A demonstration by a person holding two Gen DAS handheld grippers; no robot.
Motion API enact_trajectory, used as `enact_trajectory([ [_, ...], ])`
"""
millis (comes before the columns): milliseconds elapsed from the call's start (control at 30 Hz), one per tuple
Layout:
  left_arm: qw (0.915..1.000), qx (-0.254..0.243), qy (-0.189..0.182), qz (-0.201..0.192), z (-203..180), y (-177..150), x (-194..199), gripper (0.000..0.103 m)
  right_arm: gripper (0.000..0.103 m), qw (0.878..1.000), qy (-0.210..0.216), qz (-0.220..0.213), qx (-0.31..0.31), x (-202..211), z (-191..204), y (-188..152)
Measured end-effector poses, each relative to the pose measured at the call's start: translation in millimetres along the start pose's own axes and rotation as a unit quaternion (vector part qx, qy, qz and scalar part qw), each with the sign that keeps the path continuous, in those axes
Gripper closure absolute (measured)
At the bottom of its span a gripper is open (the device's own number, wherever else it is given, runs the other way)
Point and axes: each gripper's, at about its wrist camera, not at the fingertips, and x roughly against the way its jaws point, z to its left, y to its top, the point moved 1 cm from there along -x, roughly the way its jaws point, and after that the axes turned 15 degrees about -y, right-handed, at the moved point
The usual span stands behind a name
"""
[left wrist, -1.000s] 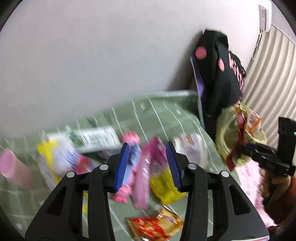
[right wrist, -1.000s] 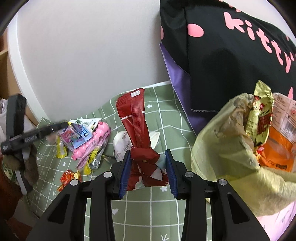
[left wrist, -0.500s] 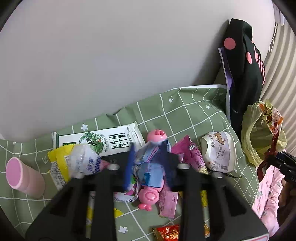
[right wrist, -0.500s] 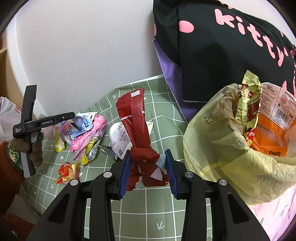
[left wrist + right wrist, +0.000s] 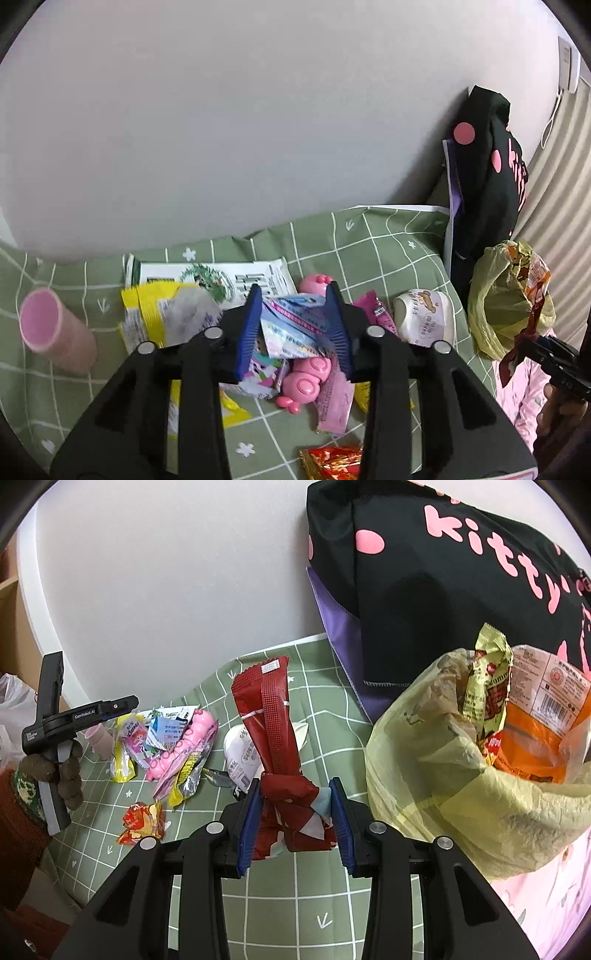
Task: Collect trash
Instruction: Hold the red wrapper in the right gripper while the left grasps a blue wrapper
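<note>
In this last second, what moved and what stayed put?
The left gripper swung down onto the trash pile and closed on a blue wrapper, which it now holds. The right gripper carried its red wrapper slightly closer to the yellow bag. Unchanged: the red wrapper is still clamped and not yet in the bag; the pink cup, milk pouch and white tub lie where they were.

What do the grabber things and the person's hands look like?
Each grabber is black plastic with silver round bolts and two blue ribbed fingers. Seen from the right wrist camera, the left gripper is a long black bar with small white lettering on its side and a grey-fronted handle. The left hand wears a fuzzy brown glove, with a rust-red sleeve and a green patterned cuff.
</note>
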Motion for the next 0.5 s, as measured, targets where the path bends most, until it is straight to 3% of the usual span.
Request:
enact_trajectory([
  [100,0.9993,-0.029,-0.02,0.008,-19,-13,-10,0.064,0.069,1.0,-0.002,0.008,-0.002,-3,1,-3],
  [200,0.9982,-0.053,0.016,0.025,-31,-22,-28,0.064,0.069,1.0,-0.002,0.014,0.0,-6,4,-3],
  [333,0.996,-0.013,0.085,0.022,-15,-27,-38,0.064,0.069,1.0,0.002,0.013,0.006,-7,9,-1],
  [500,0.9935,0.028,0.106,0.031,10,-30,-41,0.06,0.069,1.0,0.01,0.019,0.014,-12,18,-2],
])
